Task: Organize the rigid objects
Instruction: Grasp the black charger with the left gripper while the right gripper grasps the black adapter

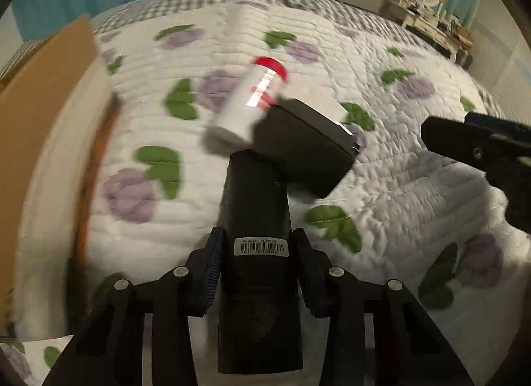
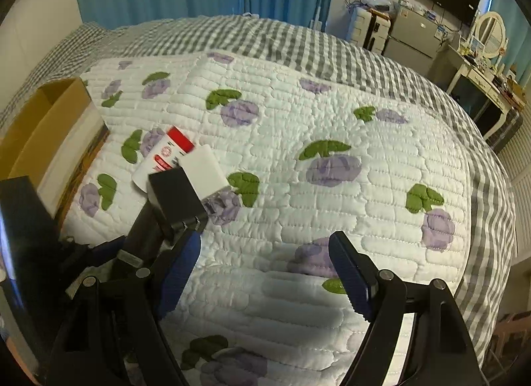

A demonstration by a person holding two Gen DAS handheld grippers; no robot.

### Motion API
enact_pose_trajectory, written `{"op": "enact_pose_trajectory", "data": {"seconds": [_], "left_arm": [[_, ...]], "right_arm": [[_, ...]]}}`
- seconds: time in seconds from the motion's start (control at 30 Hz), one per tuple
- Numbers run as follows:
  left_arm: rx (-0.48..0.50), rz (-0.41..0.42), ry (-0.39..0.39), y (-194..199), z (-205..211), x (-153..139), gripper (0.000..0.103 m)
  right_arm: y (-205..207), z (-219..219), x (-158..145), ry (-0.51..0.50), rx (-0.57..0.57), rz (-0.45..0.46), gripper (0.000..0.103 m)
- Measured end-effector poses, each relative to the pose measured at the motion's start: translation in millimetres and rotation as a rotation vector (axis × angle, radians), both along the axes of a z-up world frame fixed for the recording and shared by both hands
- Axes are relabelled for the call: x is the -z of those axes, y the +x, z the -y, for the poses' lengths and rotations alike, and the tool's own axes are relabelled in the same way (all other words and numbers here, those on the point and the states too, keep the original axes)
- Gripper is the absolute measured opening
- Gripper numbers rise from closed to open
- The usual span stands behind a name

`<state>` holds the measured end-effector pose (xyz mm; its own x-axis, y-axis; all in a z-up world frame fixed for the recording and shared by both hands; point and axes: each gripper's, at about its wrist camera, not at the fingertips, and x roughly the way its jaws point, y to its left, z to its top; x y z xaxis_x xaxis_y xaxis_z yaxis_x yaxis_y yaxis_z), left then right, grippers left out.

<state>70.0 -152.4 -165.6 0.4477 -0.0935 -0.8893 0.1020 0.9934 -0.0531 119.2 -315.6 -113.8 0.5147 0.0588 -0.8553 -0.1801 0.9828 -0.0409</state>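
Observation:
My left gripper point(image 1: 257, 261) is shut on a black device with a cylindrical handle and a boxy head point(image 1: 265, 206), held above the quilt; it also shows in the right wrist view point(image 2: 172, 200). A white bottle with a red cap point(image 1: 249, 100) lies on the quilt just beyond the device's head, also in the right wrist view point(image 2: 162, 157), next to a white flat object point(image 2: 204, 170). My right gripper point(image 2: 262, 276) is open and empty over the quilt, and it shows at the right edge of the left wrist view point(image 1: 478, 150).
An open cardboard box point(image 2: 43, 123) stands at the left on the bed, also in the left wrist view point(image 1: 36, 87). The floral quilt point(image 2: 332, 187) covers a grey checked bedspread point(image 2: 298, 44). A fridge, dresser and mirror stand at the far right.

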Motion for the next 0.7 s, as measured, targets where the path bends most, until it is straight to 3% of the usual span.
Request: {"op": "enact_pose_trajectory", "data": {"seconds": [0.23, 0.43, 0.6, 0.7], "left_arm": [[-0.045, 0.085, 0.019, -2.2, -36.8, -30.4, 0.041], [-0.053, 0.095, 0.039, 0.5, -44.6, -30.1, 0.041], [-0.043, 0.11, 0.073, 10.5, -35.5, -27.3, 0.041], [-0.034, 0.113, 0.085, 12.4, -35.5, -25.4, 0.041]], "right_arm": [[8.1, -22.9, 2.1, 0.035, -0.098, -0.025, 0.079], [22.3, -44.9, 21.9, 0.053, -0.169, -0.108, 0.079], [19.3, -64.3, 29.0, 0.024, -0.263, -0.12, 0.079], [21.6, -73.8, 35.1, 0.004, -0.301, -0.133, 0.071]]}}
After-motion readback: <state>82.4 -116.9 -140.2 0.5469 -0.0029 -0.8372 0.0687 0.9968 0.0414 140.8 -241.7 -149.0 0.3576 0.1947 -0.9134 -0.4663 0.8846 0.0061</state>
